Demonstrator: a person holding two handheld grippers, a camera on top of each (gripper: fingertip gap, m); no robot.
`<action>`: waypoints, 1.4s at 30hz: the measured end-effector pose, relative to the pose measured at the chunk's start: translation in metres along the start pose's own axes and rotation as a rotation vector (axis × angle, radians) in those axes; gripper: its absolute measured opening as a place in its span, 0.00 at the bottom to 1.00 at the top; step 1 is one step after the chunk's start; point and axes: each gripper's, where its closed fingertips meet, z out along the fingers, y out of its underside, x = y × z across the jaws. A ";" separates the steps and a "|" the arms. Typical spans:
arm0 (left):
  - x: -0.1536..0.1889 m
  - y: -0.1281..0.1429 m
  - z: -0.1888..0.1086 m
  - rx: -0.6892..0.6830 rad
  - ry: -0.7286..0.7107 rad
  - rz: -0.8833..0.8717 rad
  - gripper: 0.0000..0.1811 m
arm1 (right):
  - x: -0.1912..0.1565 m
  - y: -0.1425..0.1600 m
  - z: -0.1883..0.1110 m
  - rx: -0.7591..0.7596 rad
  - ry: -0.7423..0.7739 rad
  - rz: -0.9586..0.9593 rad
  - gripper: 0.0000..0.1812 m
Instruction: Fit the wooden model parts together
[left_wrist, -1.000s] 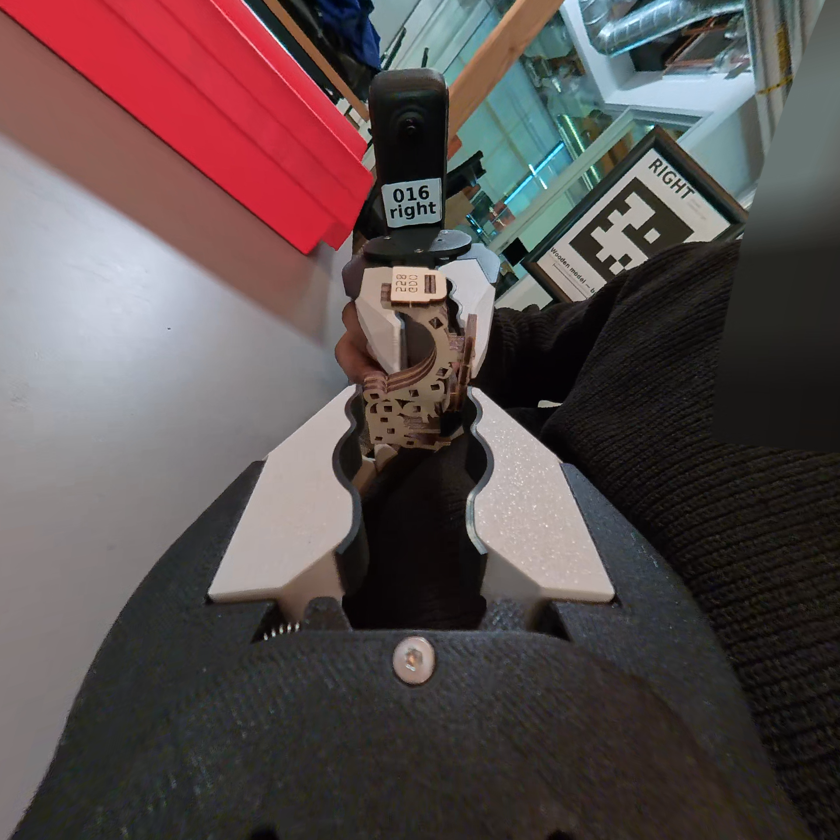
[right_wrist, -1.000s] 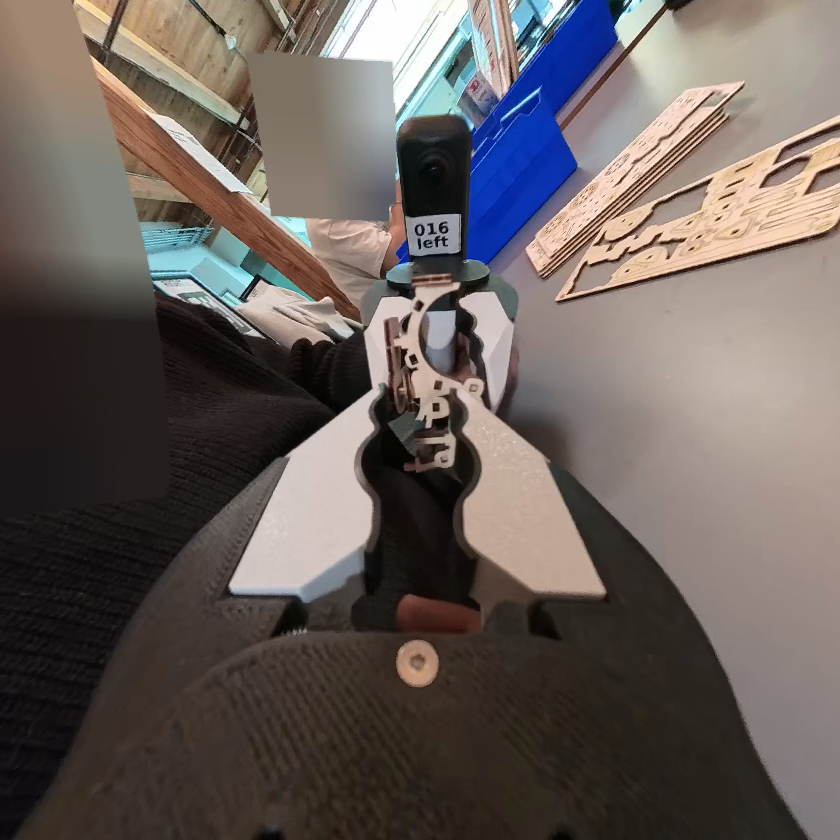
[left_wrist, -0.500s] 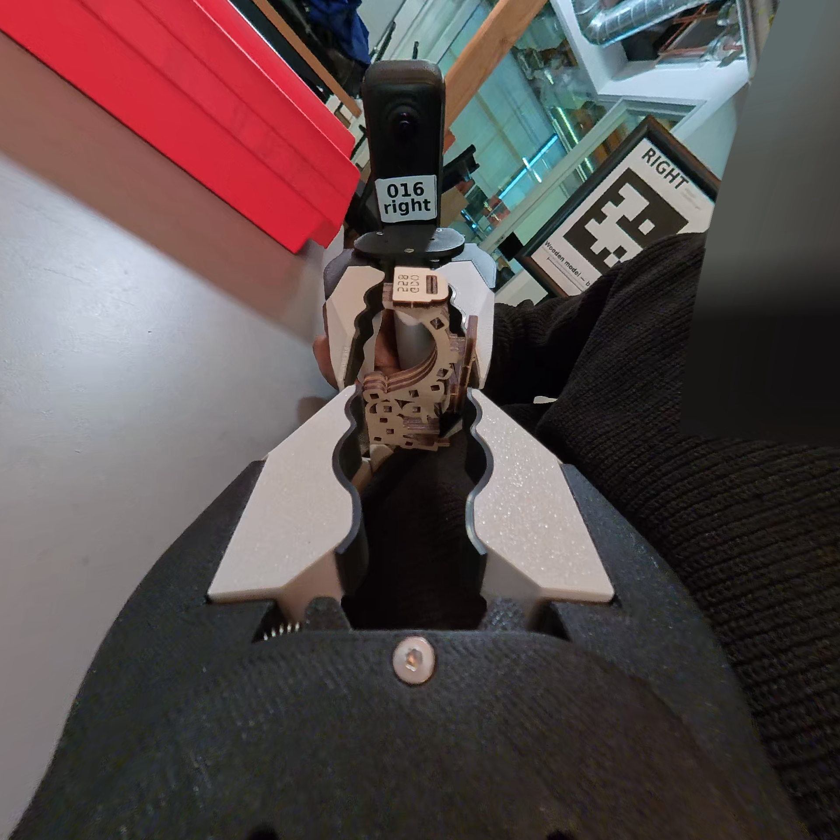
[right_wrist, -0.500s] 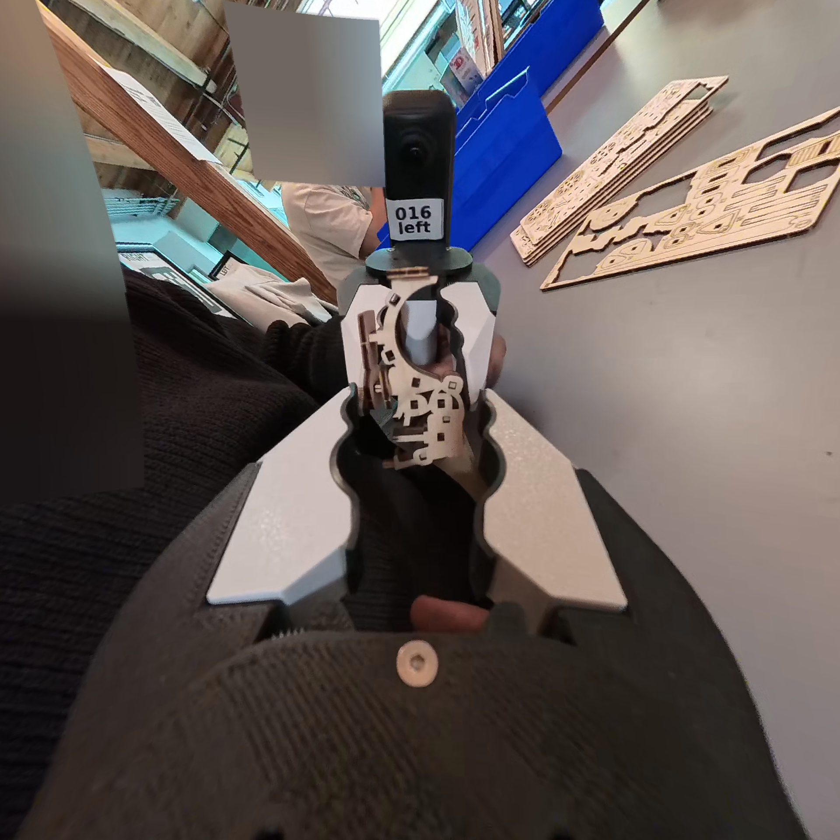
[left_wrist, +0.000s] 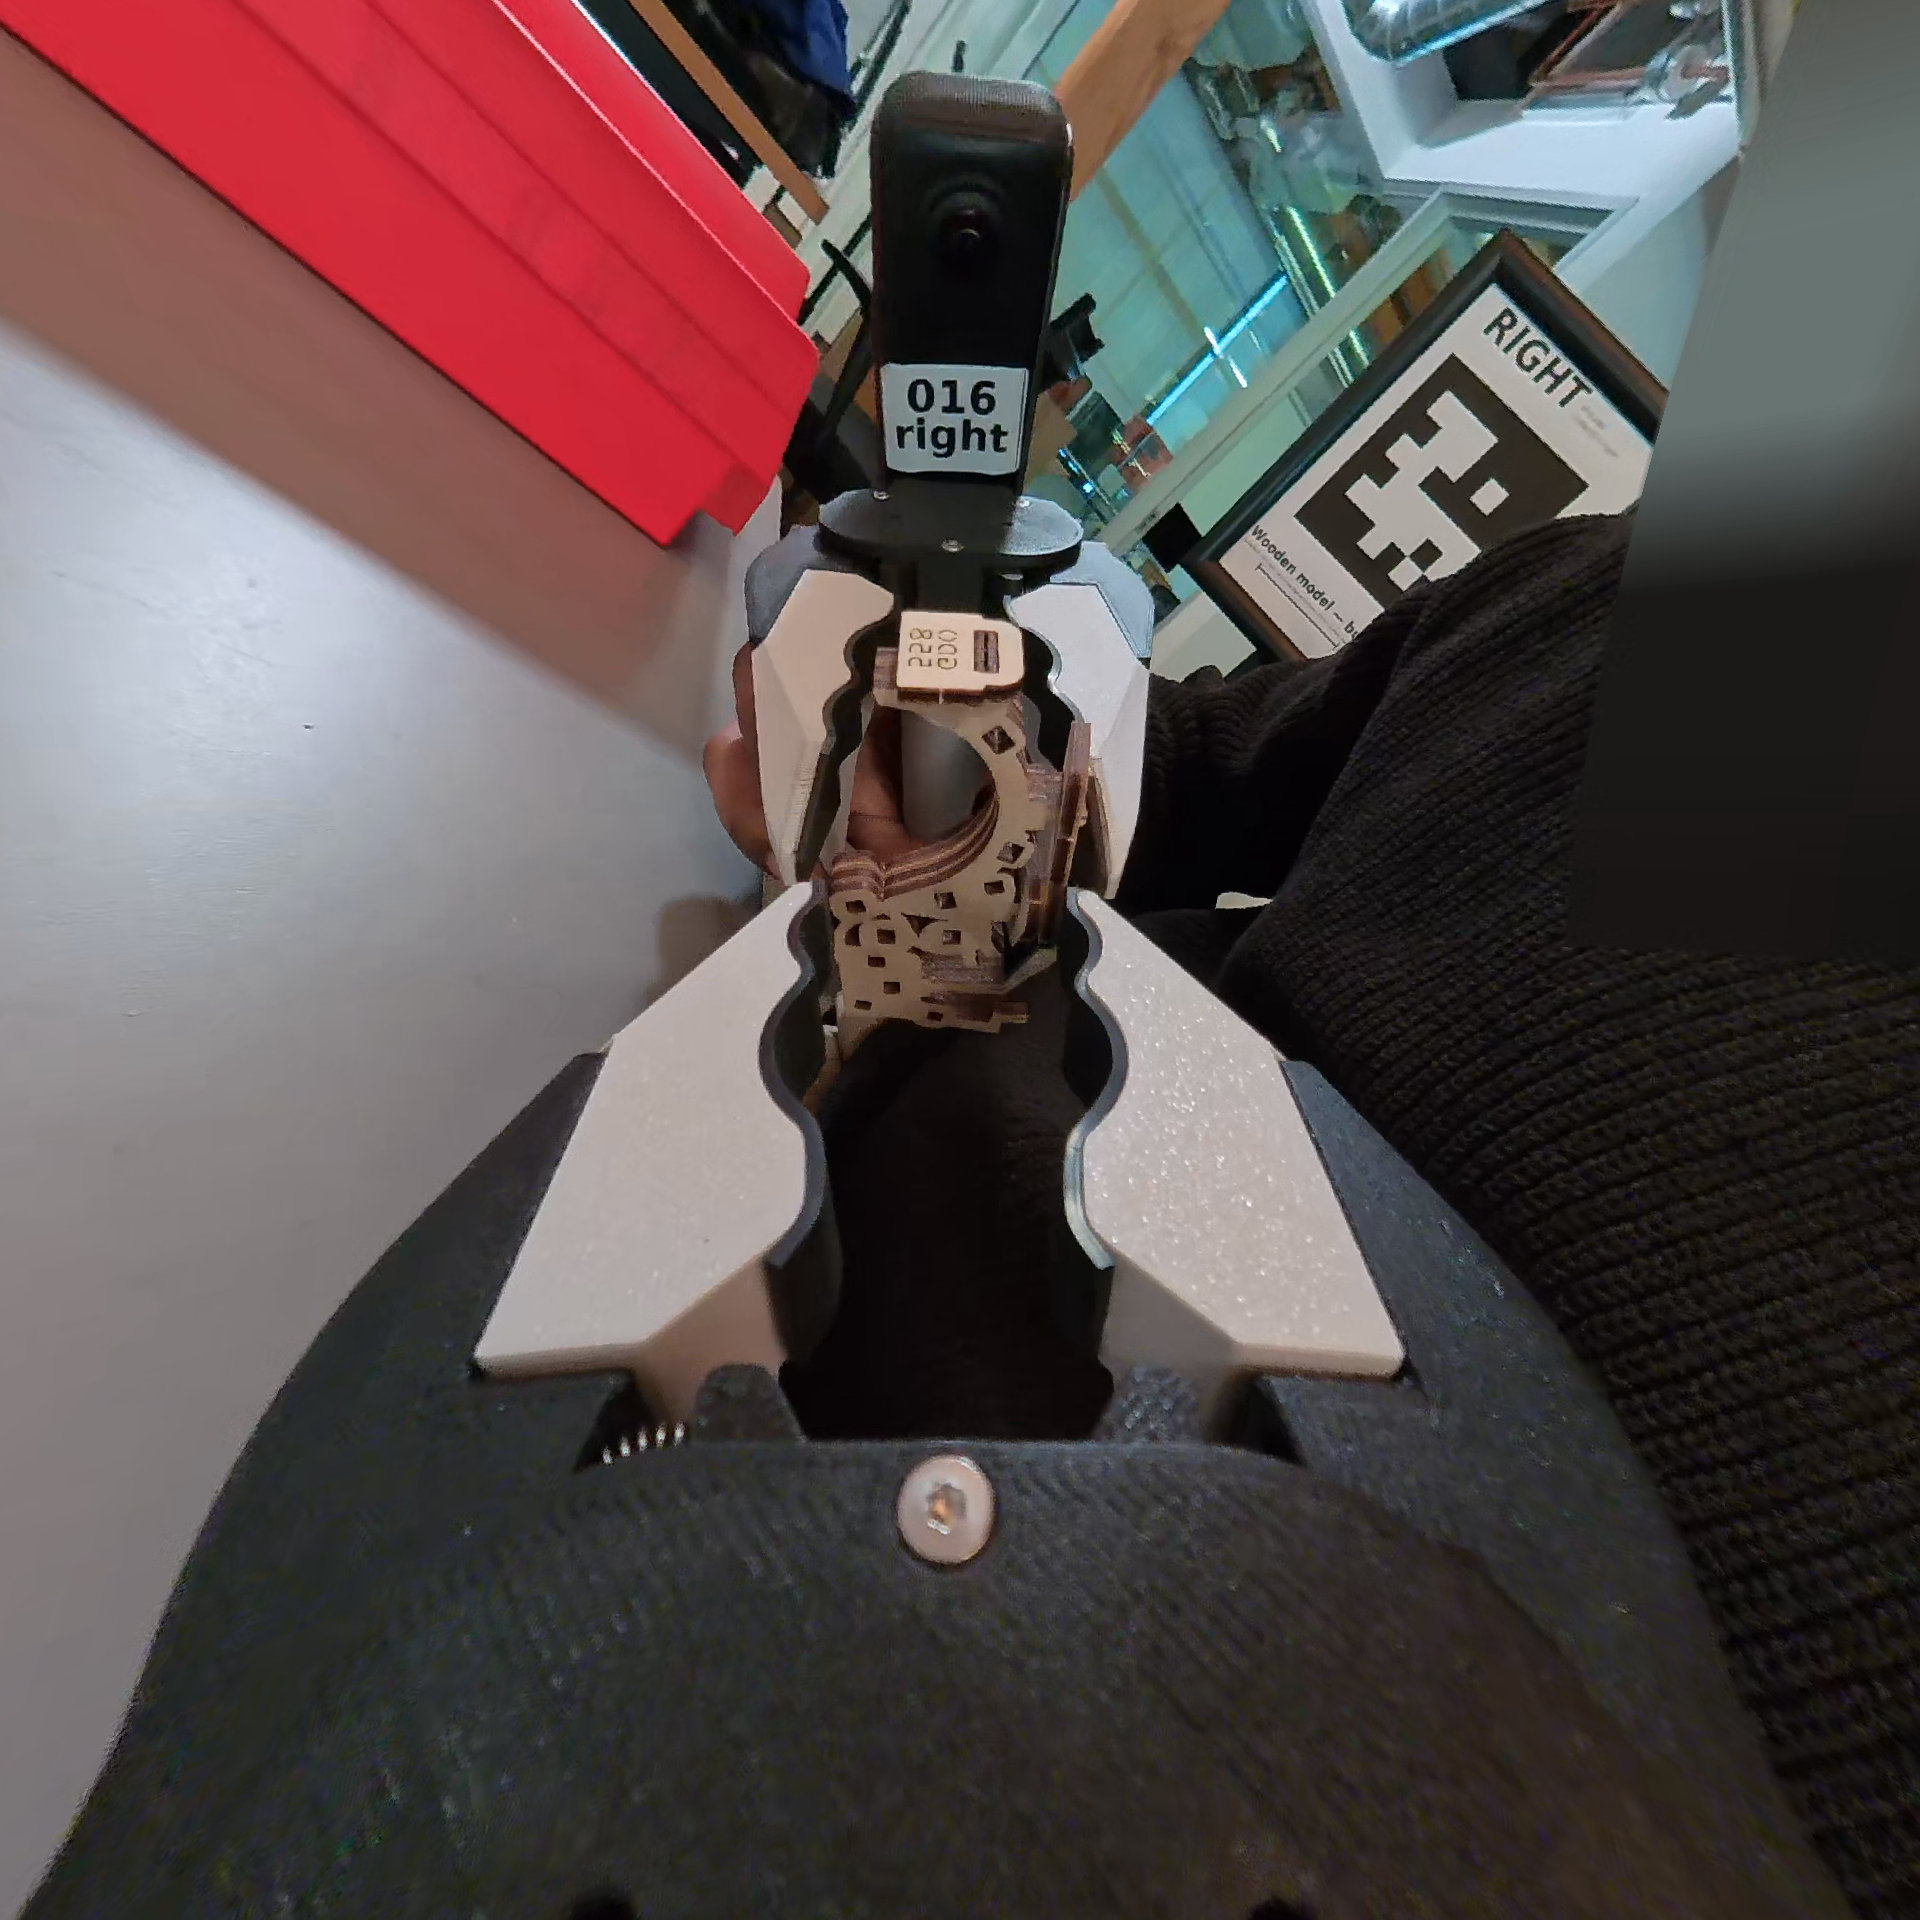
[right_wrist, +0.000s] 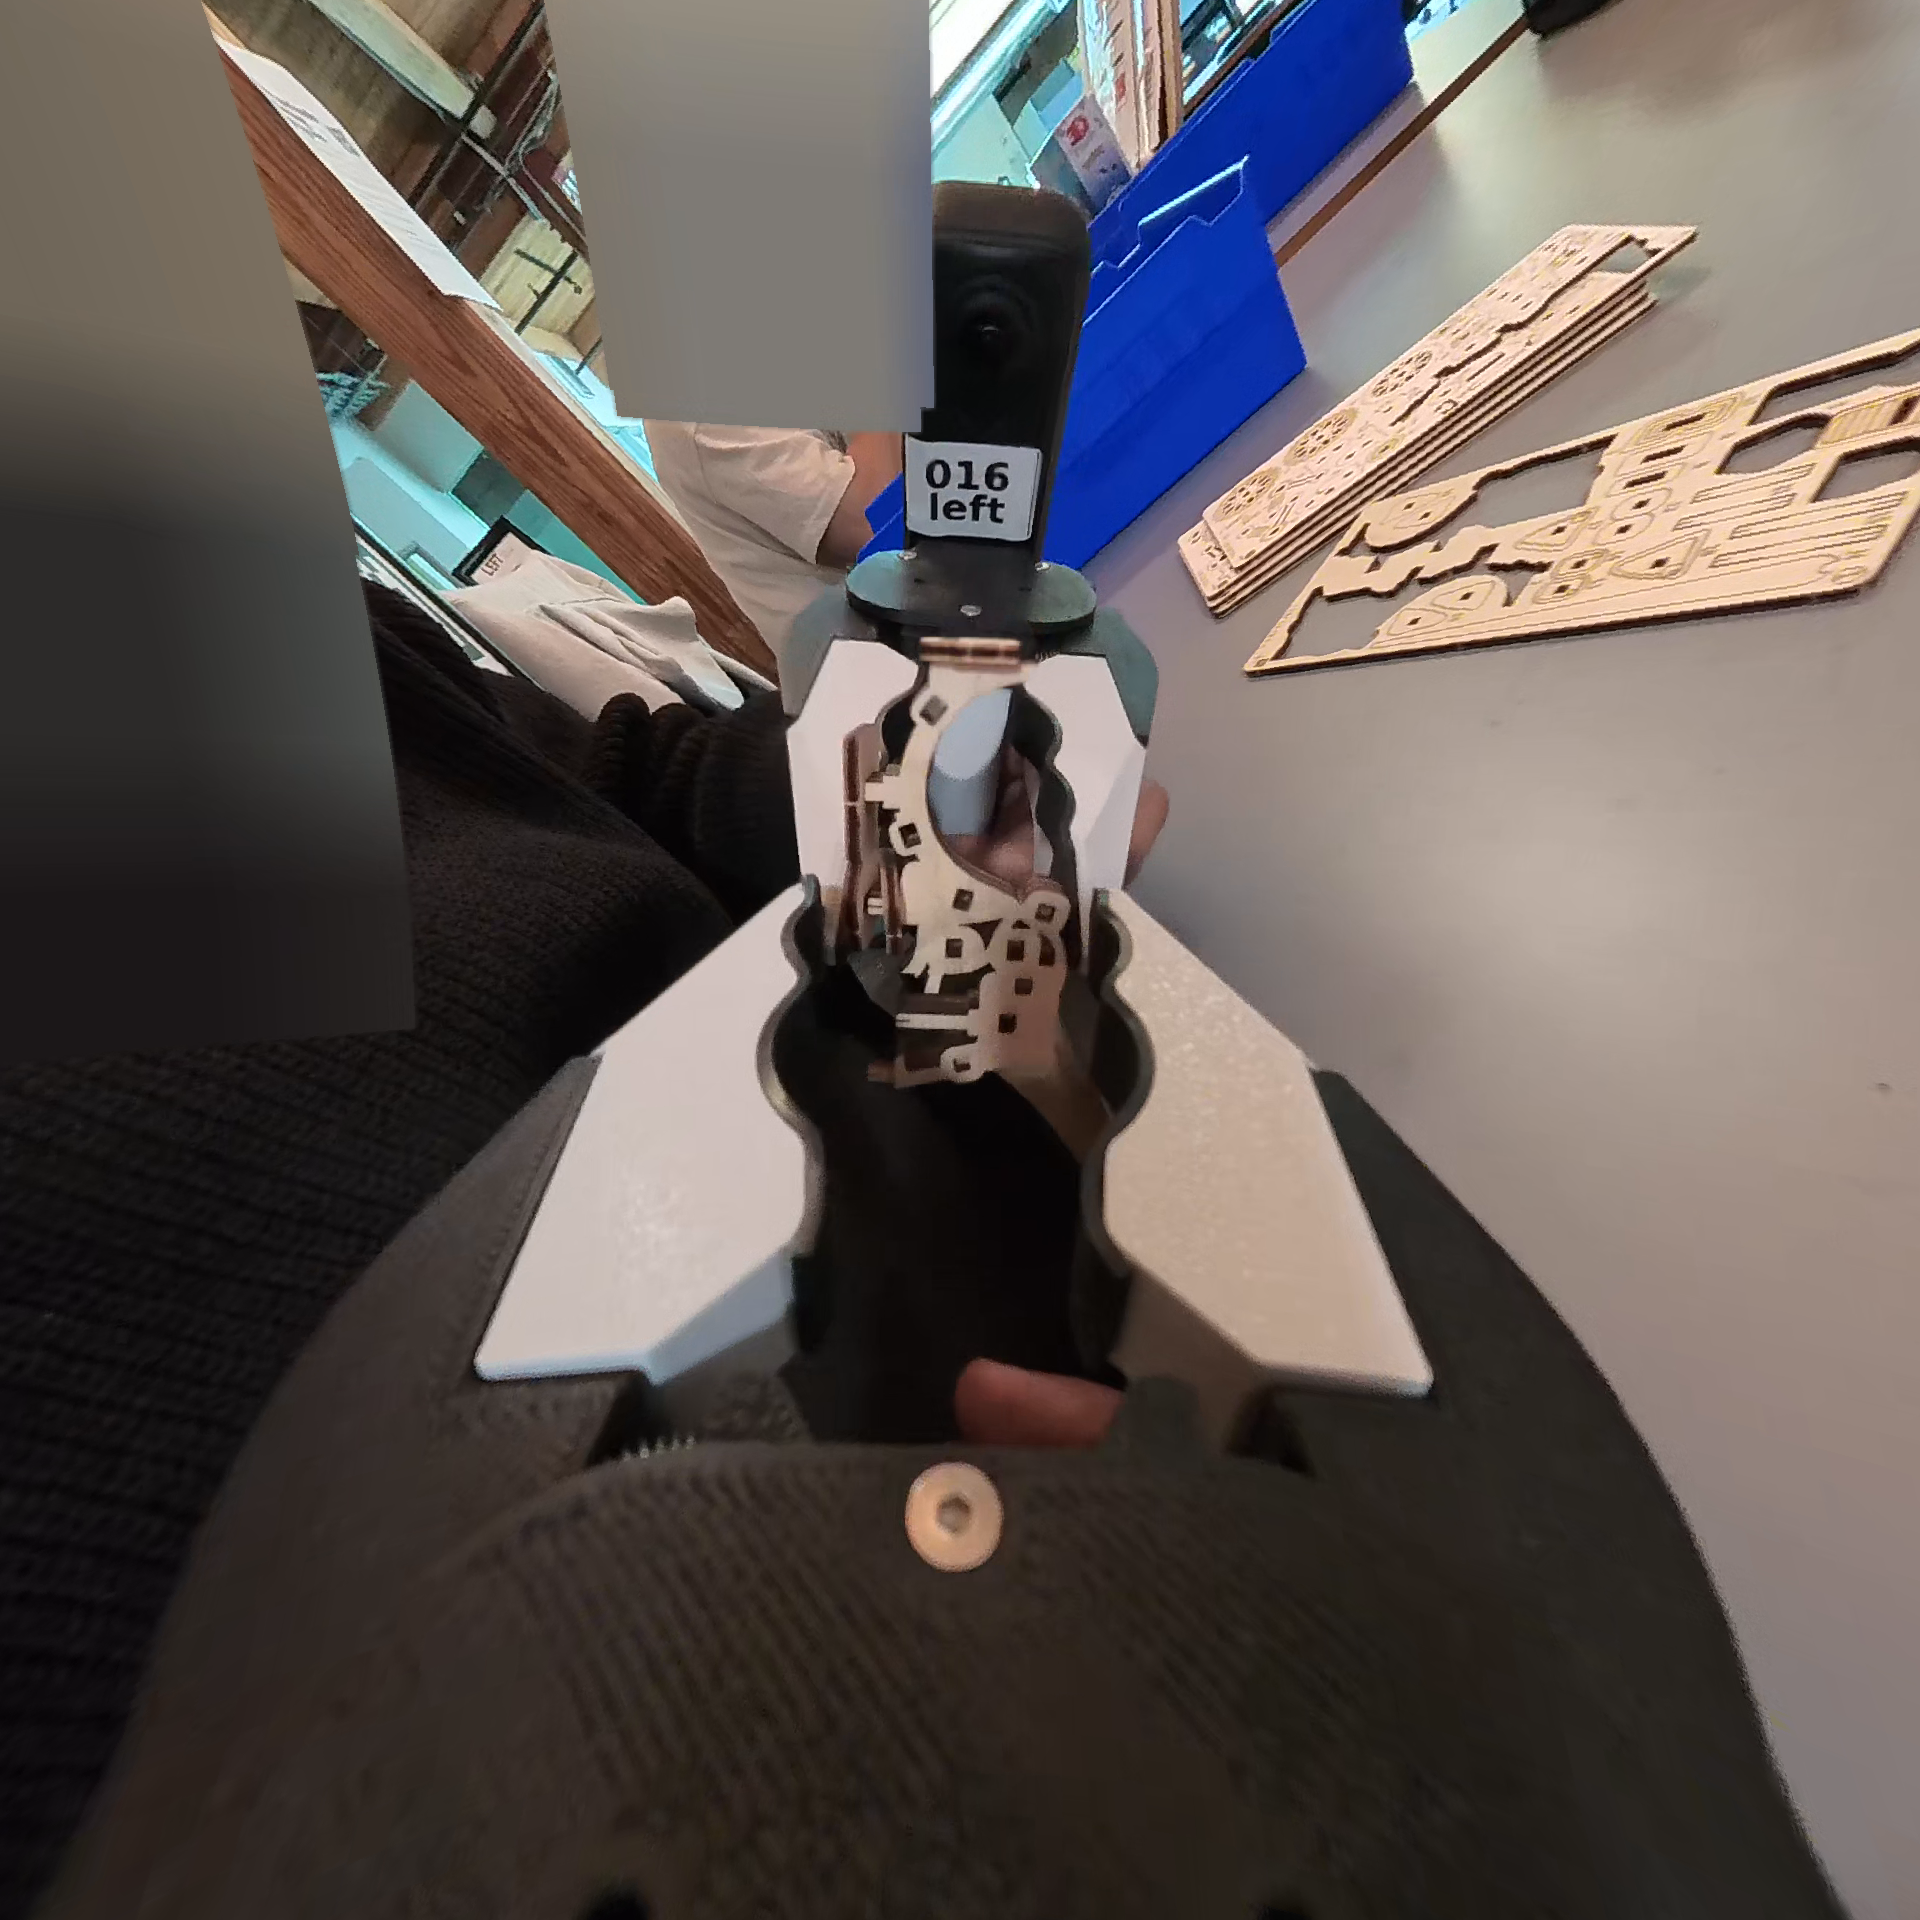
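The wooden model (left_wrist: 914, 935), a pale laser-cut assembly with a curved arch and several square holes, hangs in the air between the two grippers, which face each other. My left gripper (left_wrist: 945, 914) is shut on its near end. My right gripper (right_wrist: 956, 914) is open, its jaws standing wide on either side of the model (right_wrist: 997, 956). The right gripper's fingers (left_wrist: 790, 727) show spread apart in the left wrist view. A small rounded wooden tab (left_wrist: 956, 665) sits at the top of the model. Black sleeves (left_wrist: 1558, 1039) hide what lies below.
The grey table (right_wrist: 1558, 935) bears a stack of wooden part sheets (right_wrist: 1455, 395) and a punched-out sheet (right_wrist: 1610, 520). A blue bin (right_wrist: 1174, 364) stands behind them. Red bins (left_wrist: 416, 208) and a framed marker sign (left_wrist: 1455, 457) stand on the other side. A person (right_wrist: 758, 520) is behind.
My right gripper's jaws have opened wide around the model. My left gripper has kept its hold. Both grippers have shifted slightly closer together.
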 end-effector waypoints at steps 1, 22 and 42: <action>0.000 0.001 0.000 -0.004 0.000 0.000 0.22 | 0.000 0.001 0.000 -0.005 0.000 -0.007 0.28; 0.003 -0.003 -0.001 0.025 0.064 -0.088 0.23 | 0.001 -0.004 -0.004 0.017 -0.028 0.061 0.22; 0.001 -0.005 -0.003 0.028 0.079 -0.138 0.22 | 0.001 -0.007 -0.006 0.034 -0.066 0.158 0.22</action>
